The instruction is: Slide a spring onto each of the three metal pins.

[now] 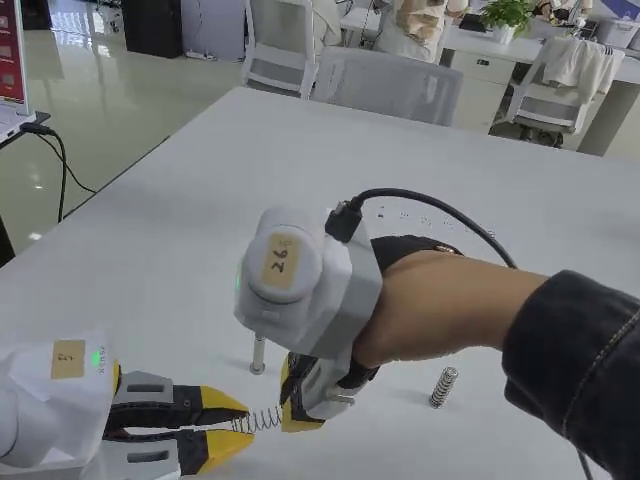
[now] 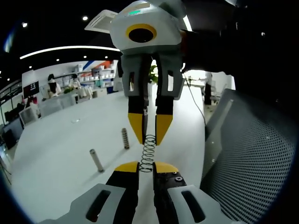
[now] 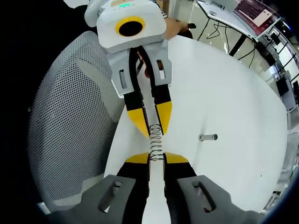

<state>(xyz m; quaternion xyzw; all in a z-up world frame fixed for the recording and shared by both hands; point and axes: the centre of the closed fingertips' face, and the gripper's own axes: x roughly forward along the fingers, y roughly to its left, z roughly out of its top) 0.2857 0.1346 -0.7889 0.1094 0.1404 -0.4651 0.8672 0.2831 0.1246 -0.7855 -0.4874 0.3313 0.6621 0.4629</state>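
Note:
A small steel spring (image 1: 258, 420) hangs stretched between both grippers just above the white table. My left gripper (image 1: 225, 428) comes in from the bottom left and is shut on one end of the spring (image 2: 148, 151). My right gripper (image 1: 298, 410), held by a hand from the right, is shut on the other end of the spring (image 3: 155, 137). A bare metal pin (image 1: 258, 355) stands upright just behind the grippers; it also appears as the pin (image 2: 96, 160) and the pin (image 3: 208, 137). A second spring (image 1: 444, 387) stands to the right; whether it sits on a pin I cannot tell.
The white table (image 1: 200, 200) stretches far back, with grey chairs (image 1: 385, 85) at its far edge. A black cable (image 1: 440, 210) arcs from the right gripper over the sleeve. A grey mesh chair back (image 2: 252, 154) is close beside the table's near edge.

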